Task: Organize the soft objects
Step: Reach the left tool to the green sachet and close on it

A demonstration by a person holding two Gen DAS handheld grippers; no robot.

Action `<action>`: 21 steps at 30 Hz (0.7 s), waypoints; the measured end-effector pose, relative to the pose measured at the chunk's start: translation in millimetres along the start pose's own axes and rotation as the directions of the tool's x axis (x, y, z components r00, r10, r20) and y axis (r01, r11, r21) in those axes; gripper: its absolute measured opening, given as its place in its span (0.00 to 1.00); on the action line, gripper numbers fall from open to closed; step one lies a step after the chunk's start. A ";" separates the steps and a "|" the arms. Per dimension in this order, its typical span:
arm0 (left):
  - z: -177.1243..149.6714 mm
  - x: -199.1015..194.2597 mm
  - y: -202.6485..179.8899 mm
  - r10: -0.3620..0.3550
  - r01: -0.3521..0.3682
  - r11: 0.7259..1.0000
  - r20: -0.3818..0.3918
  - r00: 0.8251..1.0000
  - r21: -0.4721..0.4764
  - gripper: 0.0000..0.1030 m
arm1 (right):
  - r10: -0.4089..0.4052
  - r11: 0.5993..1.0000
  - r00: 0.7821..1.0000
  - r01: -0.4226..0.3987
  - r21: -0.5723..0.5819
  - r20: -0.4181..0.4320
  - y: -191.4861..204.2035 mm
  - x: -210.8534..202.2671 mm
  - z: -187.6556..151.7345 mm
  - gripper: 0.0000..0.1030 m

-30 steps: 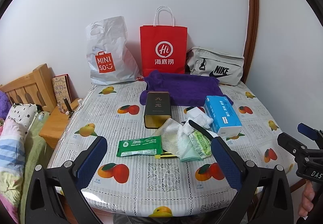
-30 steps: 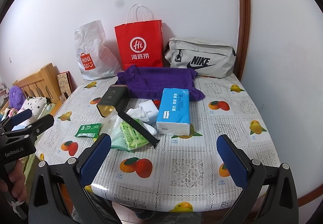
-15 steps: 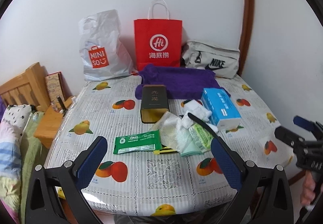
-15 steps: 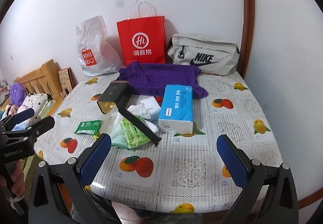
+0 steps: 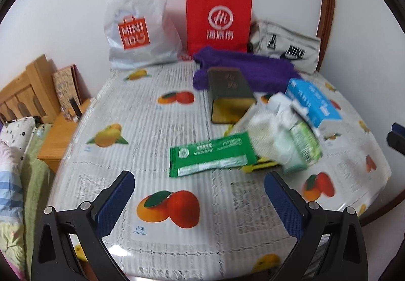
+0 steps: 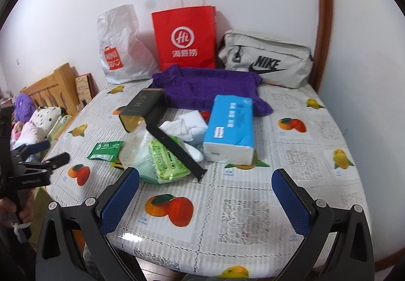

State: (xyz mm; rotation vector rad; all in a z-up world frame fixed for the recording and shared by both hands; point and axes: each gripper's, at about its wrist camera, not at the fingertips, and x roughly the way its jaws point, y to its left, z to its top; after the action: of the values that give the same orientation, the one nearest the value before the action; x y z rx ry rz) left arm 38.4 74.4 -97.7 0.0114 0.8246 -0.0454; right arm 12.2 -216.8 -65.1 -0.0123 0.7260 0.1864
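The table is carrying a heap of soft packets at its middle. The green wipes pack is lying crosswise just ahead of the left gripper, nearer than the right gripper. Both are gaping wide, holding nothing.

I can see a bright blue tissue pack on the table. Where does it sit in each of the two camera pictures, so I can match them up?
Left wrist view: the blue tissue pack lies right of centre, in front of the purple towel.
Right wrist view: the pack lies near the middle, its far end on the towel.
Shared landmark: the red paper bag standing against the wall behind the towel.
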 end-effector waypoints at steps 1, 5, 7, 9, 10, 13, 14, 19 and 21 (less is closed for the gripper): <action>-2.1 6.1 2.3 -0.002 0.002 1.000 -0.009 1.000 -0.003 1.00 | 0.008 1.000 1.000 -0.008 -0.006 -0.006 1.9 5.2 -1.0 1.00; -10.3 30.5 3.0 0.014 -0.013 0.999 -0.035 0.999 0.037 1.00 | 0.011 0.999 0.999 -0.013 -0.043 -0.049 8.4 29.5 -4.1 1.00; -15.2 44.2 3.5 0.027 -0.024 0.998 -0.054 0.998 0.057 1.00 | 0.019 0.999 0.998 -0.022 -0.041 -0.062 7.5 38.4 -6.1 1.00; -19.1 57.1 3.7 0.067 -0.061 0.995 -0.067 0.995 0.085 1.00 | 0.040 0.999 0.995 -0.041 -0.018 -0.089 4.5 50.2 -6.9 1.00; -20.4 63.1 2.3 0.091 -0.084 0.991 -0.060 0.994 0.102 1.00 | 0.045 0.999 0.994 -0.046 -0.010 -0.095 3.7 52.7 -7.8 1.00; -19.6 73.6 -6.7 0.115 -0.107 0.980 -0.034 0.993 0.170 1.00 | 0.044 0.999 0.993 -0.045 -0.005 -0.107 1.0 62.5 -8.2 1.00; -18.7 77.6 -10.1 0.132 -0.124 0.973 -0.027 0.991 0.192 1.00 | 0.040 0.999 0.993 -0.041 -0.004 -0.114 0.1 66.7 -8.2 1.00; -8.7 90.5 -14.6 0.125 -0.125 0.968 0.011 0.992 0.220 1.00 | 0.044 0.999 0.989 -0.043 0.012 -0.138 -5.4 78.1 -6.5 1.00; -5.3 94.9 -15.5 0.112 -0.113 0.968 0.017 0.994 0.226 0.97 | 0.046 0.999 0.988 -0.044 0.018 -0.145 -7.3 82.4 -6.4 1.00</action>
State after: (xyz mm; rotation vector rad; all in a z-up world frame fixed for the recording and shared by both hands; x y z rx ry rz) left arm 98.2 55.6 -170.9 0.2736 0.8096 -0.0327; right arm 69.6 -210.9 -124.8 0.0050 0.8734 0.2251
